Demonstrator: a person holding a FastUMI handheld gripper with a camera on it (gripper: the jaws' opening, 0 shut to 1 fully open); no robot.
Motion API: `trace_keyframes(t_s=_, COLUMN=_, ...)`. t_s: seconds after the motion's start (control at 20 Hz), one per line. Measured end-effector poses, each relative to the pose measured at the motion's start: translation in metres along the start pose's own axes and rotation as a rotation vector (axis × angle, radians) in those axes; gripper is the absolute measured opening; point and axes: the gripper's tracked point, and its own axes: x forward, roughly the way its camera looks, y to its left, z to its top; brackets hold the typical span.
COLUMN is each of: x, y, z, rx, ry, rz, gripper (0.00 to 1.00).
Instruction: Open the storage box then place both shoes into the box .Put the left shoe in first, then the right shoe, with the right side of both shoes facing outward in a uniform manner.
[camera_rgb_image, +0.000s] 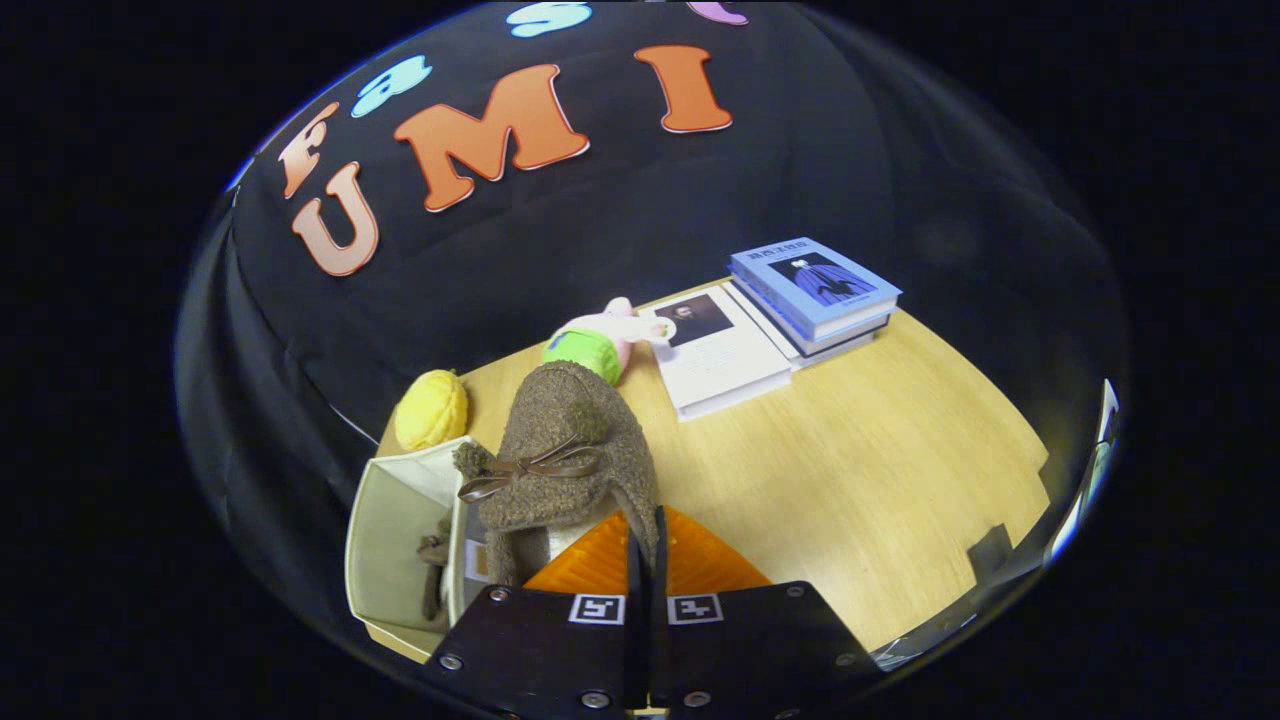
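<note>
My gripper (646, 540) is shut on the collar edge of a brown woolly shoe (565, 440) with a brown bow, which hangs lifted above the table. The orange fingers (700, 565) are pressed together on the shoe's rim. Left of the fingers and lower down stands the cream storage box (395, 520), its top open. Inside it, against its right wall, a second brown shoe (435, 565) shows in part. The held shoe hovers beside and partly over the box's right wall.
Beyond the shoe lie a yellow plush ball (430, 408) and a green and pink soft toy (595, 345). Further right sit a white book (715, 350) and a stack of blue books (815, 290). The wooden table (880, 480) spreads right of the fingers.
</note>
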Motion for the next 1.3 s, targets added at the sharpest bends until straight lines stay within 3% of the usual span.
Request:
trace_keyframes(t_s=0.45, x=-0.003, y=0.124, z=-0.016, rx=0.07, ry=0.053, rz=0.143, gripper=0.01)
trace_keyframes(t_s=0.8, x=0.011, y=0.136, z=-0.065, rx=0.068, ry=0.105, rz=0.07, gripper=0.01)
trace_keyframes(t_s=1.0, x=0.01, y=0.14, z=-0.078, rx=0.054, ry=0.12, rz=0.072, gripper=0.04)
trace_keyframes(t_s=1.05, x=0.006, y=0.145, z=-0.078, rx=0.065, ry=0.121, rz=0.083, gripper=0.09)
trace_keyframes(t_s=1.1, x=0.0, y=0.148, z=-0.075, rx=0.067, ry=0.113, rz=0.091, gripper=0.23)
trace_keyframes(t_s=1.15, x=-0.004, y=0.15, z=-0.07, rx=0.052, ry=0.103, rz=0.1, gripper=0.31)
trace_keyframes(t_s=1.3, x=-0.013, y=0.146, z=-0.053, rx=0.026, ry=0.066, rz=0.109, gripper=0.78)
